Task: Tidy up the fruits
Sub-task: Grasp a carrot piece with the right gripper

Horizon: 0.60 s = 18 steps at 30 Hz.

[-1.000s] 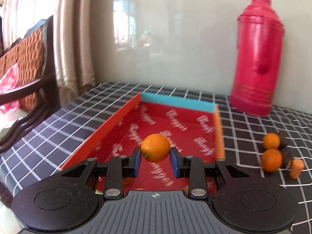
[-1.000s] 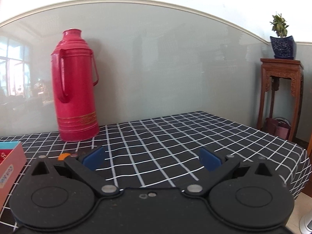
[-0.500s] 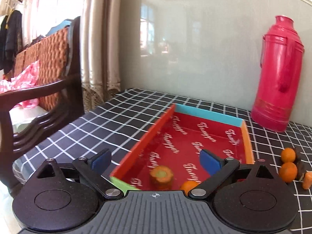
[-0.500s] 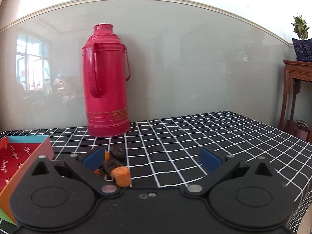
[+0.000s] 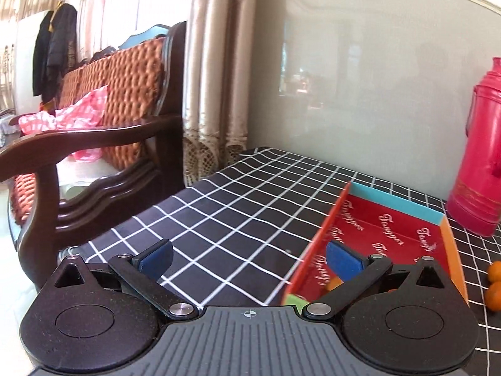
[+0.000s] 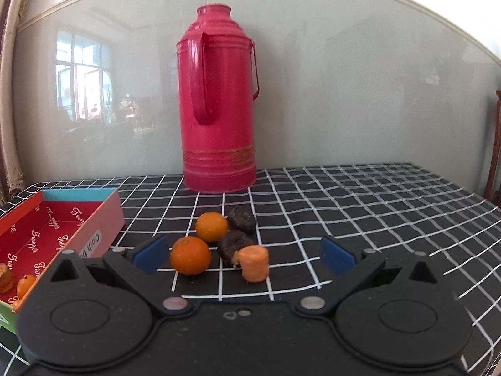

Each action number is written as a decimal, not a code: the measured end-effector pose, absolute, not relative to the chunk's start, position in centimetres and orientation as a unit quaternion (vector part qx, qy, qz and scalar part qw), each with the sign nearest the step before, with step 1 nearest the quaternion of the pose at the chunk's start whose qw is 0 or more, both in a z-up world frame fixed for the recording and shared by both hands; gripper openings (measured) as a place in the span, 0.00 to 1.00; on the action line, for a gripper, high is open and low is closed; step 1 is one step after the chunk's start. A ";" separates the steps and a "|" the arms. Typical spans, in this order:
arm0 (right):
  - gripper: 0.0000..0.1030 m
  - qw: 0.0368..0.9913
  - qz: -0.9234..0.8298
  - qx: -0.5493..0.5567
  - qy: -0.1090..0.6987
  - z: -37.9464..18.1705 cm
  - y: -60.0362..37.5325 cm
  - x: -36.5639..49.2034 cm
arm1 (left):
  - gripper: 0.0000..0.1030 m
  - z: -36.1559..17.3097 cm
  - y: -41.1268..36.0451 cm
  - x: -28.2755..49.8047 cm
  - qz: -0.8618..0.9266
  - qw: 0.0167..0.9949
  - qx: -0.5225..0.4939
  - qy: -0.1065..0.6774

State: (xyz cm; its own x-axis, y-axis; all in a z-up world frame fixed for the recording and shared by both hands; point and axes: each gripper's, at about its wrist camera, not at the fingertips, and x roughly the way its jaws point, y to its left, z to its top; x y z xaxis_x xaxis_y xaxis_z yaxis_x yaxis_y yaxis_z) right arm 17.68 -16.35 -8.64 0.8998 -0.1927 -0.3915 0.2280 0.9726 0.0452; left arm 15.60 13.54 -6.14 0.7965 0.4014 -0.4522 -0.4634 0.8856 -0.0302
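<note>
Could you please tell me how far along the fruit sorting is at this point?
Partly done. Done: a small orange and a brownish-orange piece lie in the red box. In hand: nothing; the left gripper, whose jaws have just been opening, and the right gripper are both open and empty. Left: two oranges, two dark fruits and a carrot-like piece sit on the checked tablecloth.
</note>
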 end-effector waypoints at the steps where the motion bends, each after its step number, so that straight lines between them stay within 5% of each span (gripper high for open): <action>1: 0.93 0.972 -0.105 0.047 0.204 -8.8 -16.5 18.1 | 1.00 -6.1 13.9 15.5 0.231 0.945 -0.072 0.221; 5: 0.81 0.964 -0.097 0.056 0.242 -9.6 -17.2 19.9 | 1.00 -6.2 15.0 15.2 0.240 0.943 -0.077 0.219; 7: 0.67 0.959 -0.100 0.064 0.259 -10.1 -17.7 20.8 | 1.00 -6.2 15.6 15.0 0.244 0.941 -0.080 0.220; 11: 0.64 0.951 -0.109 0.072 0.281 -10.9 -18.3 22.0 | 1.00 -6.2 16.9 14.6 0.256 0.938 -0.085 0.215; 15: 0.40 0.948 -0.105 0.072 0.292 -11.2 -18.2 22.9 | 1.00 -6.3 18.1 14.3 0.268 0.935 -0.092 0.216; 18: 0.40 0.945 -0.114 0.072 0.298 -11.5 -18.2 23.3 | 1.00 -6.4 18.8 14.0 0.275 0.932 -0.096 0.215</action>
